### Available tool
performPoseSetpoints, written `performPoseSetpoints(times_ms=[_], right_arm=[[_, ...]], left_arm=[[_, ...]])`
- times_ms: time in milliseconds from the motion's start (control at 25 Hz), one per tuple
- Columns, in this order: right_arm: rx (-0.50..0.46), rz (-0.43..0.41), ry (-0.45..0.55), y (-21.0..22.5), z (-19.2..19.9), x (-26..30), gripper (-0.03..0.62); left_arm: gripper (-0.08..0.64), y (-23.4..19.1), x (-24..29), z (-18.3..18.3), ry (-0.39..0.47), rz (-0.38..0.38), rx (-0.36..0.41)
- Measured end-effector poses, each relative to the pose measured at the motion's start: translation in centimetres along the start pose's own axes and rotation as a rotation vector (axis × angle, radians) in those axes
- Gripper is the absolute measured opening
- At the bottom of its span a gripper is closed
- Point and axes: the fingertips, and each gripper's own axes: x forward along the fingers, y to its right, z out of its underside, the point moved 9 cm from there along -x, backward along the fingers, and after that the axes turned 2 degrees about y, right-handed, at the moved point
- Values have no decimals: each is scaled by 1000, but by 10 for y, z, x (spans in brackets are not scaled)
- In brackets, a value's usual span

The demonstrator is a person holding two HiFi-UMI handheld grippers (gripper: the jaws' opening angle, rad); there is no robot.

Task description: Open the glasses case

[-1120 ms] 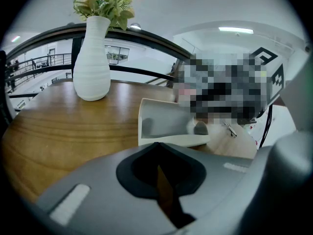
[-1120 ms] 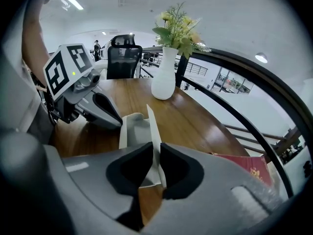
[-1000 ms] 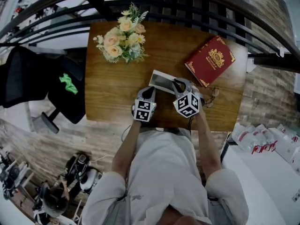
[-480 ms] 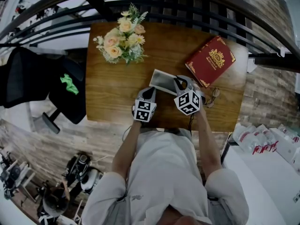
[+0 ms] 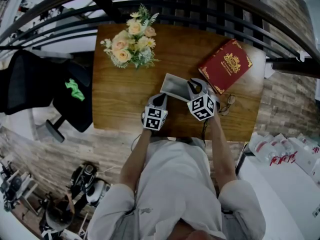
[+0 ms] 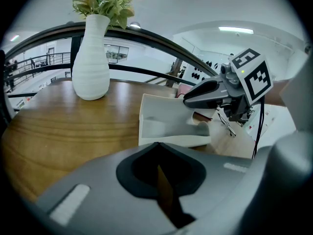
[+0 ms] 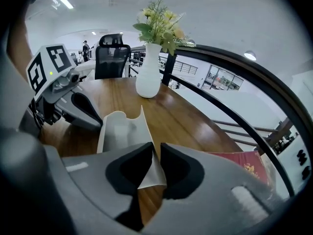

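A pale grey glasses case lies open on the wooden table; its hollow tray faces up. My right gripper holds the thin edge of the case's raised lid flap. The flap stands between the jaws, which are opening. My left gripper is shut with nothing between its jaws. Its tip rests by the near left corner of the case. A sliver of table wood shows through the slit between its jaws.
A white vase of flowers stands at the far left of the table. A red book lies at the far right and a pair of glasses beside my right hand. A black railing runs behind; a black chair is left.
My right gripper has shifted slightly away from me and rolled a little with the lid flap. The left gripper has stayed put.
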Motion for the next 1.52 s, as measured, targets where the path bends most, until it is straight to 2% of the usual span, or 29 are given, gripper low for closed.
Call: performPoseSetpoints(times_ms=[440,680,1000,1280,1520], right_arm=[[60,23,-16,5,0,3,67],[92,33,19,5,-2,-10,51],[118,76,64,2,-7,-31,38],[215,142,179,-2,-23,-69,18],[272,224,295,-9,-40,-105,3]], left_arm=[[20,-1,2,2,-8,9,-11],[18,-1,0,1,4,20,-34],[19,2,-12,-9,35,33,2],[19,0,-47,-49,167,35,35],[19,10,-80,-87,319,50,147]])
